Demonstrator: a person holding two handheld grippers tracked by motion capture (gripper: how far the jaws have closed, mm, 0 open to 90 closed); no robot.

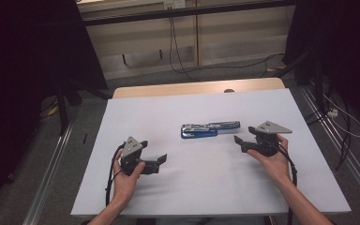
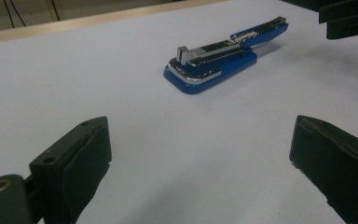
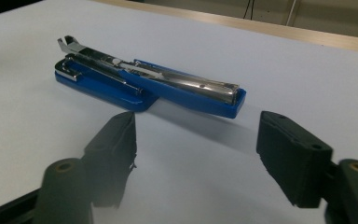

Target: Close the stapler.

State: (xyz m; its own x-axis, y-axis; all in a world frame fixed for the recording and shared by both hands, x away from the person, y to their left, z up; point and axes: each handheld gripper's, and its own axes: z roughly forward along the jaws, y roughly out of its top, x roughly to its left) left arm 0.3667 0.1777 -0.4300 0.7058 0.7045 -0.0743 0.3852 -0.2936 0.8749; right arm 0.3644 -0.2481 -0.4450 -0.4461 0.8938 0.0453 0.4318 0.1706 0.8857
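A blue stapler [image 1: 209, 129] with a shiny metal magazine lies folded out flat near the middle of the white table [image 1: 136, 117]. My left gripper [image 1: 153, 152] is held low at the front left, its jaws wide apart and pointing toward the stapler [image 2: 219, 58], with bare table between them [image 2: 200, 140]. My right gripper [image 1: 245, 134] sits just right of the stapler's long arm. Its jaws are apart with nothing between them [image 3: 198, 128], and the stapler [image 3: 144, 81] lies a short way ahead. The right gripper's black jaws [image 2: 349, 18] also show in the left gripper view.
A wooden strip [image 1: 197, 87] runs along the table's far edge. Behind it are cables [image 1: 176, 47] on the floor and a pale wall panel. Dark curtains [image 1: 23, 56] stand at both sides, and metal rails [image 1: 51, 173] run along the floor beside the table.
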